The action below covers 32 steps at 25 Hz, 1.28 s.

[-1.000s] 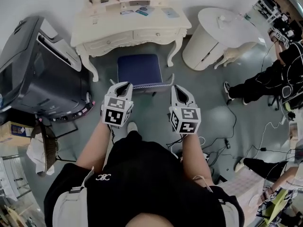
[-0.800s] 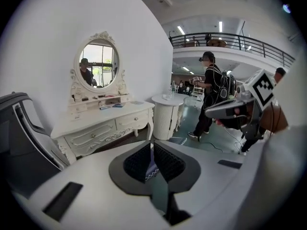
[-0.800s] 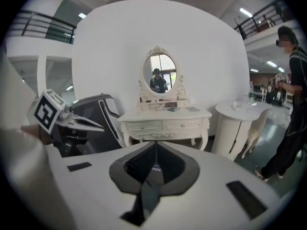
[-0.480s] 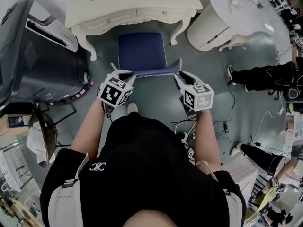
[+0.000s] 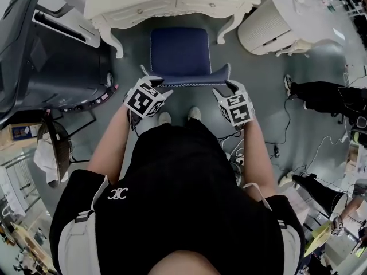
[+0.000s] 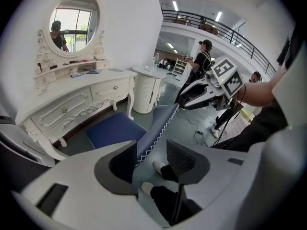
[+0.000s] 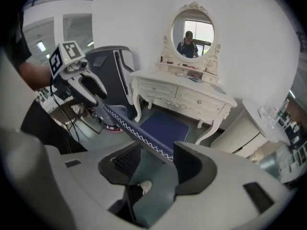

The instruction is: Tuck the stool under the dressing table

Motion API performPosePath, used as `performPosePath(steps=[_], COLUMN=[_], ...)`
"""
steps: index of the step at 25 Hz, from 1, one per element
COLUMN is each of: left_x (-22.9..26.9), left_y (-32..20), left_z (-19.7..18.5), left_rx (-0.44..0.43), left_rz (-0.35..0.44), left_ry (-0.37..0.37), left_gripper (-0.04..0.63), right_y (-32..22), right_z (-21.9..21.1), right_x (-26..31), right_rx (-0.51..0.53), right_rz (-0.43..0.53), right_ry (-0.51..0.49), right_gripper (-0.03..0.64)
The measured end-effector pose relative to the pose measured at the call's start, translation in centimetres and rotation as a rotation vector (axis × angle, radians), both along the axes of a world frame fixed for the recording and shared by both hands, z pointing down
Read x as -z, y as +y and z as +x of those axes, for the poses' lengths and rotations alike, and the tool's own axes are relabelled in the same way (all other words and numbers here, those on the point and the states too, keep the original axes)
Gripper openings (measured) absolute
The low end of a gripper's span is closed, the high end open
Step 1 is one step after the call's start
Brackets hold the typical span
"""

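Note:
The stool has a blue seat (image 5: pixel 179 49) and a low blue backrest (image 5: pixel 192 82) with white zigzag trim, and stands in front of the cream dressing table (image 5: pixel 172 4), seat partly under it. My left gripper (image 5: pixel 153 85) is at the backrest's left end and my right gripper (image 5: pixel 230 86) at its right end. In the left gripper view the backrest (image 6: pixel 158 128) runs between the left gripper's (image 6: pixel 151 157) opening jaws, with the pads clear of it. In the right gripper view the backrest (image 7: pixel 134 131) likewise passes between the right gripper's (image 7: pixel 156 162) opening jaws.
A large black machine (image 5: pixel 40 56) stands left of the table and a white ribbed round cabinet (image 5: pixel 275 22) stands right of it. Cables (image 5: pixel 275 148) lie on the grey floor at the right, near a person's legs (image 5: pixel 327 96). My shoes (image 5: pixel 165 118) are just behind the stool.
Both grippers have come down and tilted downward onto the two ends of the stool's backrest. Their jaws, shut before, now stand apart around it.

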<state>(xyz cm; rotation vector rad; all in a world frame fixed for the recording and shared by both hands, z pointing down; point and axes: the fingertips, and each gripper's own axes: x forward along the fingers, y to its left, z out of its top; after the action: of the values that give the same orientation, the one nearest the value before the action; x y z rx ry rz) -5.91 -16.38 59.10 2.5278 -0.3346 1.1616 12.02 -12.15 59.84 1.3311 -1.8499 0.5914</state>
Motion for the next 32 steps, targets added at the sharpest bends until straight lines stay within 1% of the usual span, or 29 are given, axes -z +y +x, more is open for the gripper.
performPosePath(steps=[2, 5, 8, 12, 15, 17, 21, 26, 29, 32], left_x=[-1.2, -2.5, -3.1, -3.7, -3.9, -3.9, -3.9, -4.1, -4.1, -4.3], left_y=[0.1, -0.2, -0.8, -1.0, -1.3, -1.2, -1.6, -1.7, -2.1, -2.9], left_z=[-0.4, -0.6, -0.5, -0.3, -0.1, -0.1, 0.0, -0.1, 0.5, 1.3], left_rx=[0.018, 0.052, 0.087, 0.081, 0.076, 0.087, 0.117, 0.159, 0.184, 0.208], left_rz=[-0.003, 0.007, 0.017, 0.020, 0.012, 0.000, 0.001, -0.058, -0.060, -0.061], left_ry=[-0.037, -0.074, -0.094, -0.132, -0.135, -0.128, -0.126, -0.144, -0.147, -0.154], left_gripper=[0.179, 0.179, 0.179, 0.179, 0.183, 0.184, 0.186, 0.201, 0.201, 0.201], right_y=[0.2, 0.3, -0.3, -0.7, -1.3, -1.3, -1.6, -1.8, -2.3, -3.6], right_z=[0.0, -0.4, -0.2, 0.1, 0.3, 0.3, 0.4, 0.6, 1.2, 2.2], right_x=[-1.4, -2.5, -2.7, -3.2, -3.8, -4.0, -4.0, -4.0, -4.1, -4.2], right_rx=[0.056, 0.094, 0.103, 0.115, 0.116, 0.107, 0.084, 0.070, 0.050, 0.053], right_rz=[-0.043, -0.096, -0.090, -0.083, -0.084, -0.097, -0.107, -0.121, -0.106, -0.086], right_ry=[0.052, 0.059, 0.070, 0.085, 0.105, 0.088, 0.055, 0.035, 0.027, 0.026], right_gripper=[0.202, 0.202, 0.202, 0.201, 0.201, 0.201, 0.201, 0.202, 0.204, 0.207])
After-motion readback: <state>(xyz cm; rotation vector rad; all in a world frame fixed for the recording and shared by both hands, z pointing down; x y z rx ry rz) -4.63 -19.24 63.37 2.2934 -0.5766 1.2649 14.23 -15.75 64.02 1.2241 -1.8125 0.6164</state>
